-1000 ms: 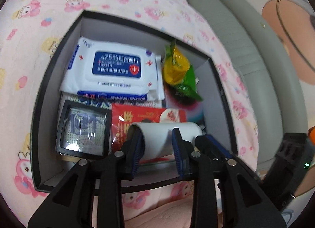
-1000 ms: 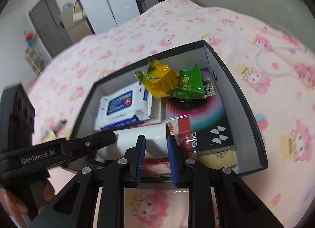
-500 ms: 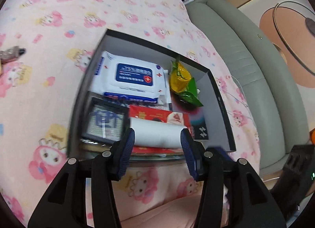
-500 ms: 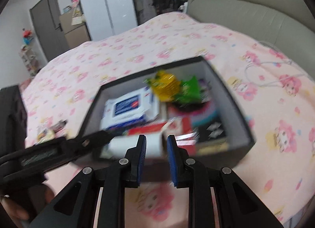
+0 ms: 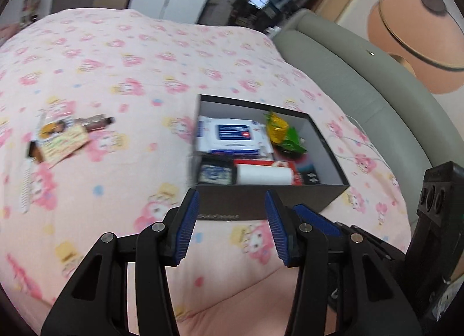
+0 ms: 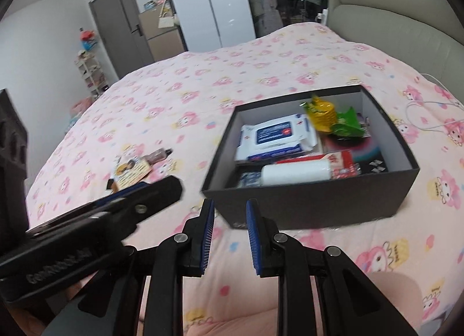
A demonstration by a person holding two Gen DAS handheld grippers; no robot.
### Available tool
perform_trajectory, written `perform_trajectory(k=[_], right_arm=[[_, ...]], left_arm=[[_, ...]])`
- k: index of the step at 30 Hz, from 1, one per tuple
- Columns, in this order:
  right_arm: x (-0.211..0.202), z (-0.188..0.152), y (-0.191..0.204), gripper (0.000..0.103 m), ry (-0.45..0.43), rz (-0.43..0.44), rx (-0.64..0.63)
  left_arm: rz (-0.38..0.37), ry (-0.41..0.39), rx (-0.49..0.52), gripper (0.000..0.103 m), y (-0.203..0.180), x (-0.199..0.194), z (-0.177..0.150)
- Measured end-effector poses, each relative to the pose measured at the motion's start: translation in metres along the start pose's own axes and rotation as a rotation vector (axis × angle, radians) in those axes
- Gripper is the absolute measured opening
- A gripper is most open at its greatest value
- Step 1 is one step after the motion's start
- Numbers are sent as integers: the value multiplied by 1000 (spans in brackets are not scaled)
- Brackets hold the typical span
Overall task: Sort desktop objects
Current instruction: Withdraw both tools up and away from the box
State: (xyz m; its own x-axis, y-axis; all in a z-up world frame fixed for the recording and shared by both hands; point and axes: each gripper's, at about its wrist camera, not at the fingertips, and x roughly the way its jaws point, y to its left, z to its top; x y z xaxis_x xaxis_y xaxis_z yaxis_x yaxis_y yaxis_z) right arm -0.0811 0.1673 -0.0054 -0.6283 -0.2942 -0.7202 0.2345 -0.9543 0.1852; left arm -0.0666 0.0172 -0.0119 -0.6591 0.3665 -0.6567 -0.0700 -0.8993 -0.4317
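Pink cartoon-print bedding carries the black box holding my white roll and wipes pack, while my left gripper and right gripper hover before it, jaws parted and empty.

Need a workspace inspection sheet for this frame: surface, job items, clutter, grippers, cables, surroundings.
Surface: pink cartoon-print bedspread.
Job's things: black box holding white roll, wipes pack, yellow and green snack packets, red packet.
Clutter: card and small brown bottle loose on the bedspread, left of the box.
Grippers: left gripper open, empty; right gripper narrowly open, empty.
Cables: white cable right of the box.
Surroundings: grey headboard, wardrobe, door.
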Motion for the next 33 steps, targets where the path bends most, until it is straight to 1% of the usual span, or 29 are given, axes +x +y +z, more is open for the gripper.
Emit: perform_trajectory(k=[6,11,13,16,20,23,27,33], right_arm=[[-5,-11,31,20,15,0,-44],[-8,-19,51,20,26,27,-72],[-9,-21,58,20,29,39,-81],[-9,-25,69,20,34,51,-102],[-1,-35,85,21,61,81,-127],[7,-40,93,21,83,85,-149],[12,-43,99,21,89,82,-162],[24,-39,115,21,106,83,-199]], left_arm=[[41,-20,-31,47,24,-31,-17],[90,-57,-6,47,30,-55,-24],[109,-72,4,49,32,-63,-27],[124,-79,-1,50,40,-71,-33],[155,-87,-26,50,56,-76,-43],[166,-87,-54,50,68,-76,-48],[181,-91,-70,50,82,-76,-50],[168,-96,-89,49,93,-74,-44]])
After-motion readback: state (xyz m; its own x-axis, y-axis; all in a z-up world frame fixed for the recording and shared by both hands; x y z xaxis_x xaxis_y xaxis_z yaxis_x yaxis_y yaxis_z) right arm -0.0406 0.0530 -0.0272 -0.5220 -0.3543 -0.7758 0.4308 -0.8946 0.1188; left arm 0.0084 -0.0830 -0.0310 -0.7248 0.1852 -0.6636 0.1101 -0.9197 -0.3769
